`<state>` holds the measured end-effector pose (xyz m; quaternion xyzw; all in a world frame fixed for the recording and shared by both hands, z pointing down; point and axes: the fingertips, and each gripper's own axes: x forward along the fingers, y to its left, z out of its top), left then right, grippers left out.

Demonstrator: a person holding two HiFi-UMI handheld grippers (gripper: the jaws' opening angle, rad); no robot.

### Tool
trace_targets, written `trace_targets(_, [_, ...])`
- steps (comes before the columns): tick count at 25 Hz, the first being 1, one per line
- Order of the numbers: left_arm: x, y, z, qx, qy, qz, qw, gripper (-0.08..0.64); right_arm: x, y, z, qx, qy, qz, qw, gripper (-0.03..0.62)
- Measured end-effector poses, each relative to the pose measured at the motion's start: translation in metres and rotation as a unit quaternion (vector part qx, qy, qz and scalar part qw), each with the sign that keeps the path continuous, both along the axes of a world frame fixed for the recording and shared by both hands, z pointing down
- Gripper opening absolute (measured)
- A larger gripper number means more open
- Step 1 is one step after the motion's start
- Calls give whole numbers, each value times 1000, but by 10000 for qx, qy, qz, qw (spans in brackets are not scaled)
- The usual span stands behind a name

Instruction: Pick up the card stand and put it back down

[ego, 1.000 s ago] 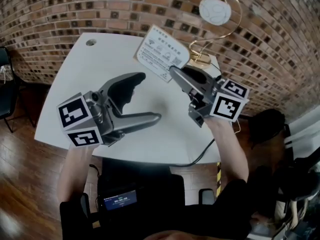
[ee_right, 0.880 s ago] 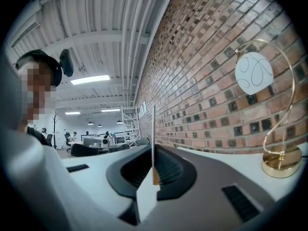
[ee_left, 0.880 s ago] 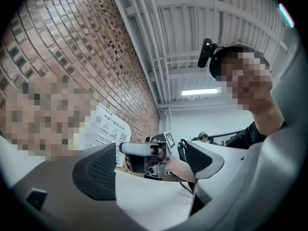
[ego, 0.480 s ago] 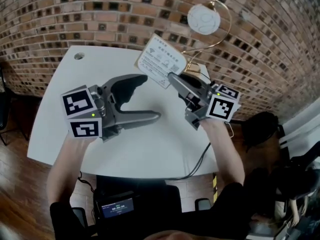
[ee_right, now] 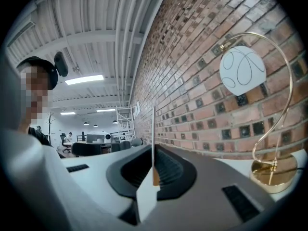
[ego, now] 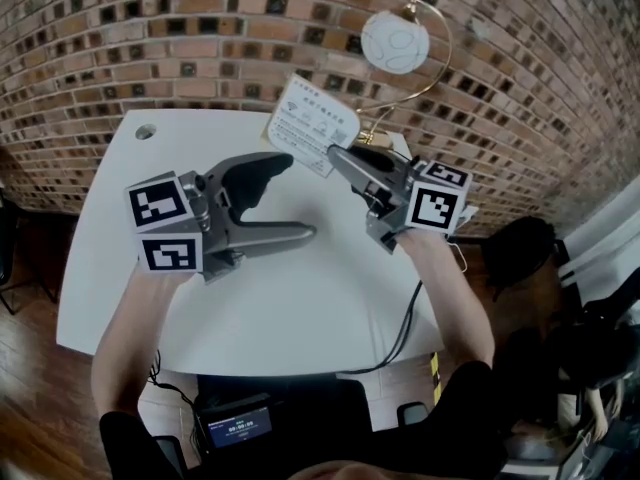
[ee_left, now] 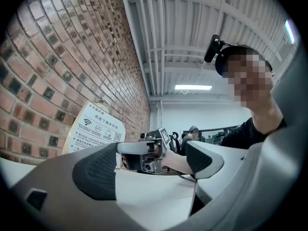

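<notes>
White card stand looks lifted, clamped in right gripper; left gripper gapes empty; set-down remains.

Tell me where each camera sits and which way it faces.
Head view: on the head, steeply down at the table; forearms, left gripper, right gripper.
Left gripper view: on it, facing right gripper and card stand; own open jaws.
Right gripper view: on it, toward brick wall and lamp; jaws shut on the card stand.
Shared: all see the card stand.
</notes>
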<state>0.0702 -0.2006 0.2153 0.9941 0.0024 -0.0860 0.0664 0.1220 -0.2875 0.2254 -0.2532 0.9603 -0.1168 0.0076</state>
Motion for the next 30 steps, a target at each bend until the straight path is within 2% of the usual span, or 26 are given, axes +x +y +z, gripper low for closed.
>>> trace_targets(5, [0, -25, 13, -399, 166, -35, 9991, 449, 2, -19, 10, -82, -8, -92, 9999, 28])
trace_targets(9, [-1, -41, 22, -553, -12, -85, 9984, 449, -1, -36, 17, -127, 9, -169, 9998, 28])
trace_targets(13, [-1, -57, 25, -770, 83, -86, 9970, 449, -3, -52, 25, -214, 49, -212, 9995, 28])
trace_targets(17, [5, -73, 34, -806, -84, -94, 9967, 449, -4, -68, 31, -144, 184, -261, 9994, 28])
trace_targets(24, [5, -90, 48, -997, -105, -27, 9950, 449, -6, -100, 41, 0, 361, -372, 9987, 28])
trace_targets(30, [4, -109, 63, -1264, -139, -107, 9918, 449, -6, -125, 62, -216, 395, -497, 9978, 28])
